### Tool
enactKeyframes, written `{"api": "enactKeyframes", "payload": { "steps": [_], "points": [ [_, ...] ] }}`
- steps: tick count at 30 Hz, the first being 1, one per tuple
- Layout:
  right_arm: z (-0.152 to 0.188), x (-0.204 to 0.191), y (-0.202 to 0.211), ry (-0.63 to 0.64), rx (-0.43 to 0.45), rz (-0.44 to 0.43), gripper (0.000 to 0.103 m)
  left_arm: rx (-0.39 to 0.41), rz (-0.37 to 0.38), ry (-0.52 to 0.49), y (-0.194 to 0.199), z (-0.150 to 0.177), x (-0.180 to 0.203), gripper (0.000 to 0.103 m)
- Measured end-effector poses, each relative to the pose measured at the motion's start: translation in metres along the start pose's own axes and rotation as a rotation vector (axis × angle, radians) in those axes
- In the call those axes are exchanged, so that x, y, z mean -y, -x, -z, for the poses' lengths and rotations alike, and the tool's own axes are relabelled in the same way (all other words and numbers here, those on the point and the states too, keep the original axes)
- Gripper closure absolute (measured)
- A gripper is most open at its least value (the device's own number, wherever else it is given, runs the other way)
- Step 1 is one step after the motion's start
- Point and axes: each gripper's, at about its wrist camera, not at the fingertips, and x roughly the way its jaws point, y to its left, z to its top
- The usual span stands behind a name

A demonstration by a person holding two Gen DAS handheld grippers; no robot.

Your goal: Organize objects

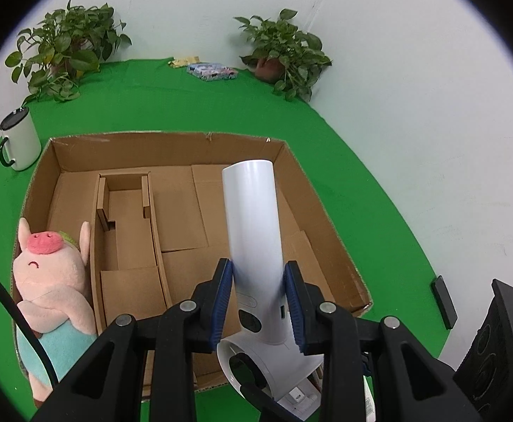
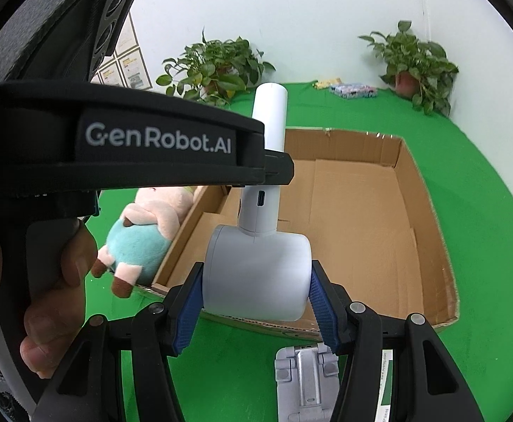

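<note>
Both tongs (image 1: 259,281) (image 2: 256,292) clamp hairdryer (image 1: 252,218) (over box (image 1: 326,218)).

A plain white wall (image 1: 379,52) rises behind a table spread with a green cloth (image 1: 186,105). Two potted plants stand at the back, one at eleven o'clock (image 1: 63,45), one at one o'clock (image 1: 284,49). Framed papers (image 2: 129,66) hang at ten o'clock in the right wrist view. Lighting is even.
</note>
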Motion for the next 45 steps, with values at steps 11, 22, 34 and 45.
{"api": "enactKeyframes", "payload": {
  "steps": [11,22,34,45],
  "points": [
    [0.008,0.033,-0.053,-0.067,-0.125,-0.069,0.049,-0.138,-0.049,0.036,-0.065,0.001,-0.02,0.074],
    [0.021,0.052,-0.098,-0.121,-0.261,-0.161,0.049,-0.262,-0.107,0.089,-0.108,0.007,-0.041,0.073],
    [0.018,0.049,-0.094,-0.129,-0.284,-0.254,0.045,-0.155,-0.135,0.073,-0.058,0.004,-0.039,0.073],
    [0.026,0.046,-0.07,-0.102,-0.288,-0.29,0.055,-0.143,-0.267,0.084,-0.032,0.057,-0.073,0.073]
  ]
}}
